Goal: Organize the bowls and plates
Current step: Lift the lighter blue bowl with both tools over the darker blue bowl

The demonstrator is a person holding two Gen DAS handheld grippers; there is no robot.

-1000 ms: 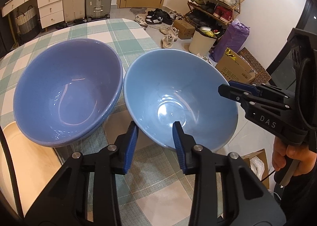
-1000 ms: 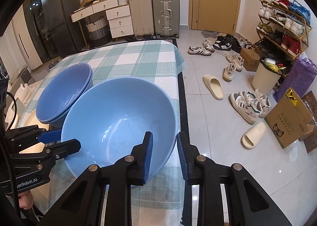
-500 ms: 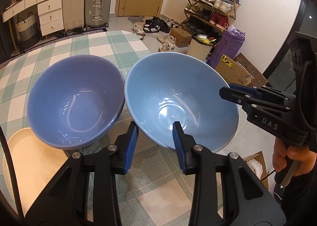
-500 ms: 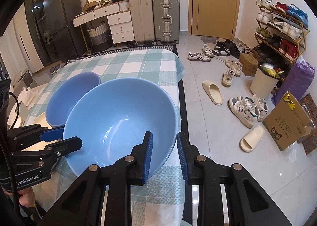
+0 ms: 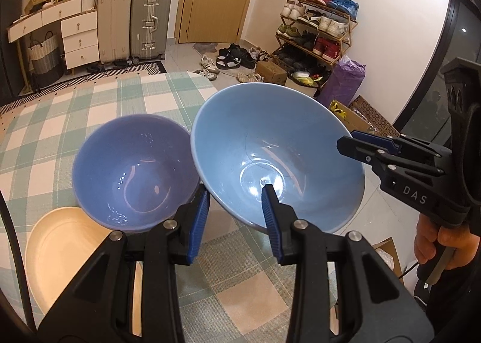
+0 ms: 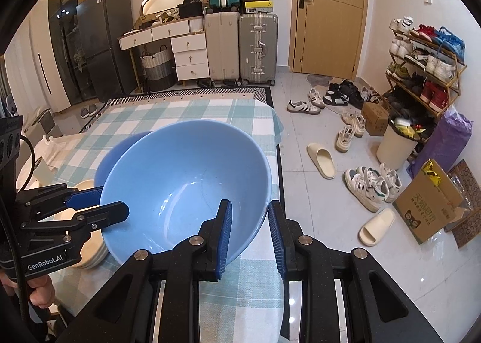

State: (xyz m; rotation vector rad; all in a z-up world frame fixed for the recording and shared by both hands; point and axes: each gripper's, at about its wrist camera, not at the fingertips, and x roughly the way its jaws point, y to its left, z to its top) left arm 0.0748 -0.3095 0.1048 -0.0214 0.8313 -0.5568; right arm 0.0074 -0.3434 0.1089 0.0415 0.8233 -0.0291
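Note:
A large light-blue bowl [image 5: 276, 156] is held tilted above the checked table, gripped on opposite rims. My left gripper [image 5: 236, 204] is shut on its near rim, and shows in the right wrist view [image 6: 102, 204]. My right gripper [image 6: 249, 223] is shut on the other rim, seen from the left wrist [image 5: 351, 140]. A darker blue bowl [image 5: 132, 171] sits below and left on the table, partly behind the lifted bowl in the right wrist view [image 6: 120, 147]. A cream plate [image 5: 69, 256] lies beside it.
The table with its green checked cloth [image 5: 90, 102] ends close to the right, over a tiled floor with slippers [image 6: 321, 159] and shoes. A cardboard box [image 6: 427, 204], a bin and a shoe rack [image 6: 421, 60] stand further right. Suitcases [image 6: 240, 45] stand against the far wall.
Both grippers have raised the light-blue bowl off the table. The darker bowl and the table look smaller and lower, and the cream plate has come into fuller view.

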